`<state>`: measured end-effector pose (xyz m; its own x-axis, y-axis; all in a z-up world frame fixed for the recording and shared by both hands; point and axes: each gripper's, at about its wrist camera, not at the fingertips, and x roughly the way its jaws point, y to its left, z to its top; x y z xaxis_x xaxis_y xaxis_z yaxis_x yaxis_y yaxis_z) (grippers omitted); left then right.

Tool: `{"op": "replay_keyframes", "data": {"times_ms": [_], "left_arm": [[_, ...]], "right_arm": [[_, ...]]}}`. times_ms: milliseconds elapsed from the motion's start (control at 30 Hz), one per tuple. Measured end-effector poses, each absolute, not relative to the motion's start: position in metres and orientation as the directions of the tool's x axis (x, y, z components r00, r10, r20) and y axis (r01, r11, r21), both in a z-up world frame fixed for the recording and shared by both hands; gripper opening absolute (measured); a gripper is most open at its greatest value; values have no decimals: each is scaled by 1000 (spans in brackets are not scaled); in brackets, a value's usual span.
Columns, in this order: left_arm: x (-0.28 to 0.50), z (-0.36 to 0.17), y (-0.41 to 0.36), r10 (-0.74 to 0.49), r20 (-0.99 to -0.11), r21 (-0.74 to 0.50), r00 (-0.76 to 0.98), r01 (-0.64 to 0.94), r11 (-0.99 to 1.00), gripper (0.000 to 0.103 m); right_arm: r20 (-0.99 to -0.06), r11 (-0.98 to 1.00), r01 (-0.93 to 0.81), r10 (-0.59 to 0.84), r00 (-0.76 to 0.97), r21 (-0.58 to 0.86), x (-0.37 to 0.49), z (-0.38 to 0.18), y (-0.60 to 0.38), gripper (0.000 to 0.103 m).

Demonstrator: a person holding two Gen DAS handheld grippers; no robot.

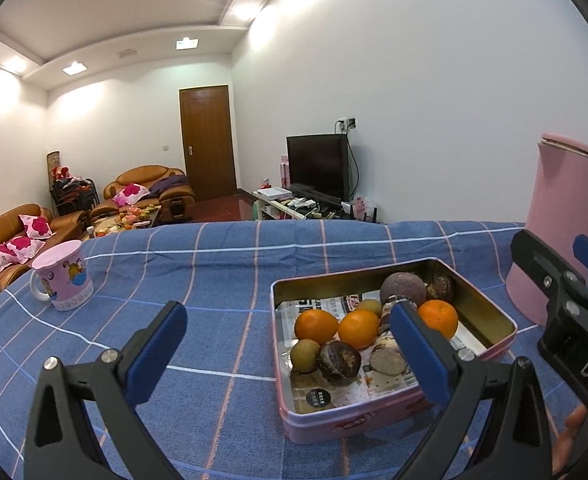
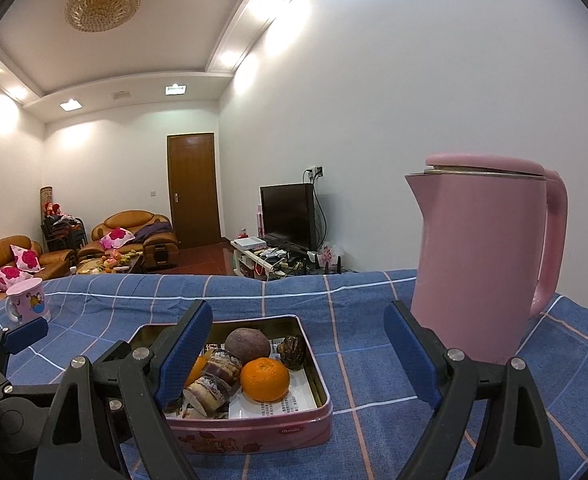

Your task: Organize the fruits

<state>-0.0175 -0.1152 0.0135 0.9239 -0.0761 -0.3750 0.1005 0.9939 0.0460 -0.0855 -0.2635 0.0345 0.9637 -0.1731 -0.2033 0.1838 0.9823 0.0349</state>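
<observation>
A pink tin box (image 1: 358,420) (image 2: 254,436) stands on the blue checked cloth, lined with printed paper. It holds several oranges (image 1: 316,325) (image 2: 265,379), a round purple fruit (image 1: 403,287) (image 2: 247,345), small greenish fruits (image 1: 305,355), dark mottled fruits (image 1: 340,360) (image 2: 292,352) and short sugarcane pieces (image 2: 214,384). My left gripper (image 1: 290,350) is open and empty, its right finger over the tin's near right part. My right gripper (image 2: 298,360) is open and empty too, hovering over the tin's right side; it shows at the right edge of the left wrist view (image 1: 566,280).
A pink kettle (image 2: 482,264) (image 1: 566,232) stands on the cloth right of the tin. A pink cartoon mug (image 1: 64,276) (image 2: 28,300) sits at the far left. The table's far edge (image 1: 254,224) drops off to a living room with sofas and a television.
</observation>
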Motion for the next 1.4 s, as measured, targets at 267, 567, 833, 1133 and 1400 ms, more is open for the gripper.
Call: {"op": "replay_keyframes", "data": {"times_ms": [267, 567, 833, 1133, 1400], "left_arm": [[-17, 14, -115, -76, -374, 46, 924, 101, 994, 103], [-16, 13, -114, -72, -375, 48, 924, 97, 994, 103], [-16, 13, -114, -71, -375, 48, 924, 96, 994, 103], [-16, 13, -114, -71, -375, 47, 924, 96, 994, 103], [-16, 13, -113, -69, -376, 48, 924, 93, 995, 103]], "right_arm": [[-204, 982, 184, -173, 964, 33, -85, 34, -264, 89], [-203, 982, 186, -175, 963, 34, -85, 35, -263, 89], [-203, 981, 192, -181, 962, 34, -84, 35, -265, 89], [-203, 981, 192, -181, 962, 34, -84, 35, -265, 89], [-203, 981, 193, -182, 962, 34, -85, 35, -265, 89]]}}
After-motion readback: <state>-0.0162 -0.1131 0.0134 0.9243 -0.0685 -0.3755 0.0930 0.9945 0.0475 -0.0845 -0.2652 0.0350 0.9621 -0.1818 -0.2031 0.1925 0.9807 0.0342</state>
